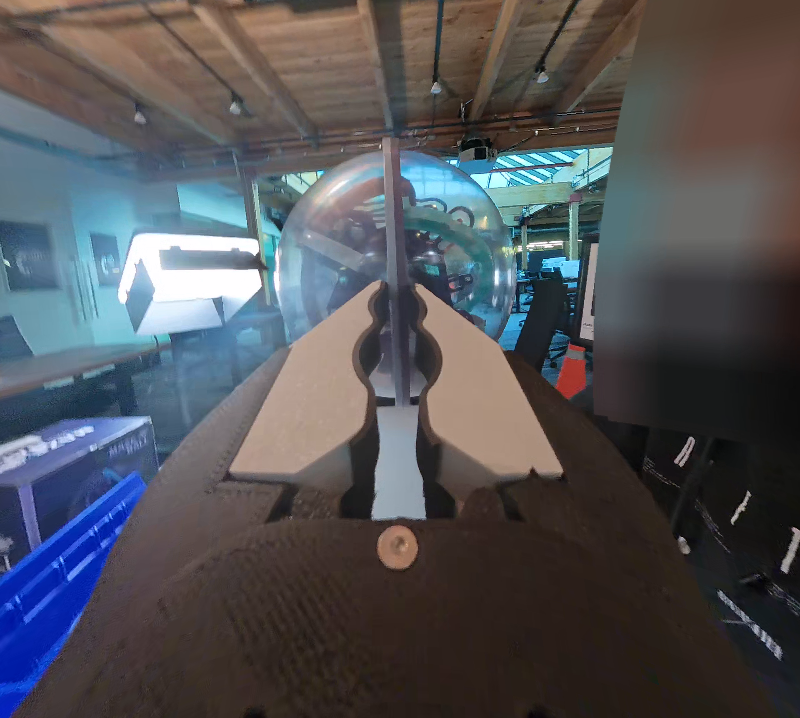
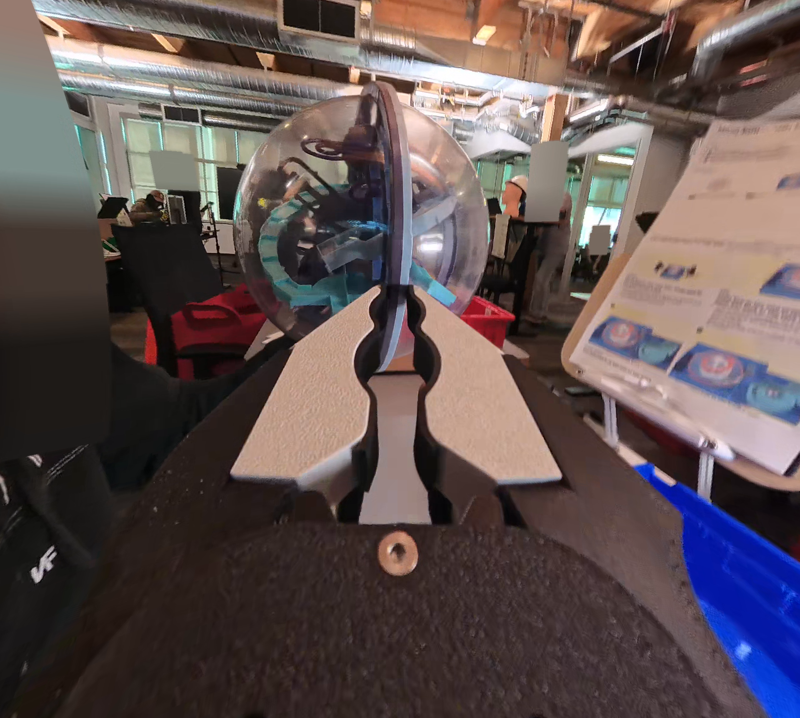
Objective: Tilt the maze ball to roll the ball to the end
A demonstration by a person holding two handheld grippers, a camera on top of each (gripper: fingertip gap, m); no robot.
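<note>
Thing: a clear plastic maze ball [image 1: 396,247] with coloured tracks inside, teal, orange and dark ones, and a thin grey flange ring [image 1: 395,221] around its middle.
Place: the sphere is lifted in the air, high, with the wooden ceiling behind it in both views. No desk carries it. It sits just beyond the tips of both tools.
Left gripper [image 1: 397,290]: the jaws are pressed onto the flange ring, which stands edge-on between the two grey fingers [image 1: 329,372].
Right gripper [image 2: 395,292]: the same hold; the jaws pinch the ring edge of the sphere [image 2: 361,216], here slightly curved and leaning a little to the right.
Pose: both tools point forward and upward. I judge they hold the rim at two different places, but neither view shows the other tool.
Handling: the shell looks stiff, smooth and light, probably slippery on the round part, so the flat ring is the good place to hold. A hard squeeze could crack thin plastic.
Small ball: I cannot find it surely among the tracks; the pictures are blurred there.
Next move, my judgement: slow small tilts with both wrists together, so that the ring does not slide out of the jaws.
Around: a blue plastic bin [image 1: 65,567] near left, an instruction sheet on a stand [image 2: 701,307] at right.
</note>
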